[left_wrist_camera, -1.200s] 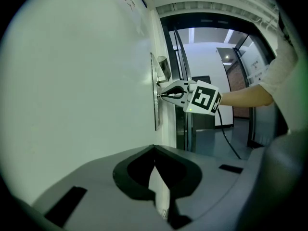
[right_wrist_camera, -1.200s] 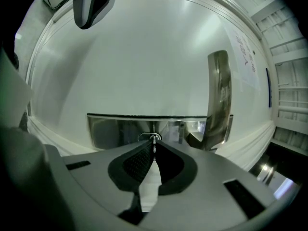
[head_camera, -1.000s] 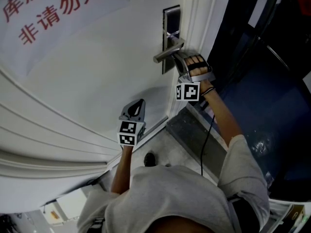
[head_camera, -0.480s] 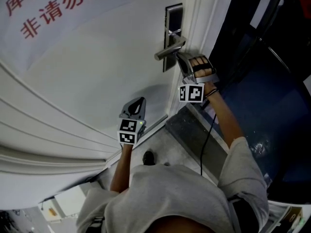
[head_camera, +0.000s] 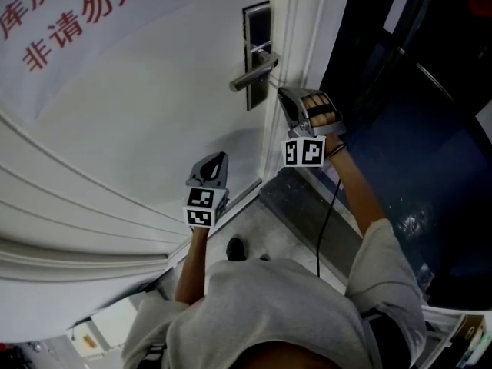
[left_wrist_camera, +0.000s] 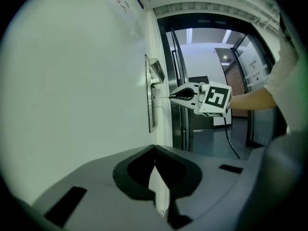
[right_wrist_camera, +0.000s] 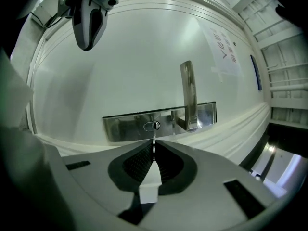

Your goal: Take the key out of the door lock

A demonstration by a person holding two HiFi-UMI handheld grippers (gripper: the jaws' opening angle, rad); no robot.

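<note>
On the white door (head_camera: 138, 114) a steel lock plate (head_camera: 256, 52) carries a lever handle (head_camera: 254, 74). My right gripper (head_camera: 286, 98) is just off the plate and is shut on the key (right_wrist_camera: 154, 144). The thin key blade points at the keyhole (right_wrist_camera: 152, 126) with a small gap between them. In the left gripper view the key (left_wrist_camera: 164, 97) shows as a fine tip between the right gripper (left_wrist_camera: 185, 94) and the plate (left_wrist_camera: 149, 100). My left gripper (head_camera: 217, 161) hangs lower on the door, shut with nothing in it, well below the handle.
A sign with red characters (head_camera: 77, 21) hangs on the door at upper left. The door frame (head_camera: 296, 44) runs beside the lock, with a dark glass wall (head_camera: 400, 129) and a corridor beyond. A black cable (head_camera: 327, 214) trails from the right gripper.
My right gripper has drawn back from under the handle, away from the lock plate, with the key in it. The left gripper has barely moved.
</note>
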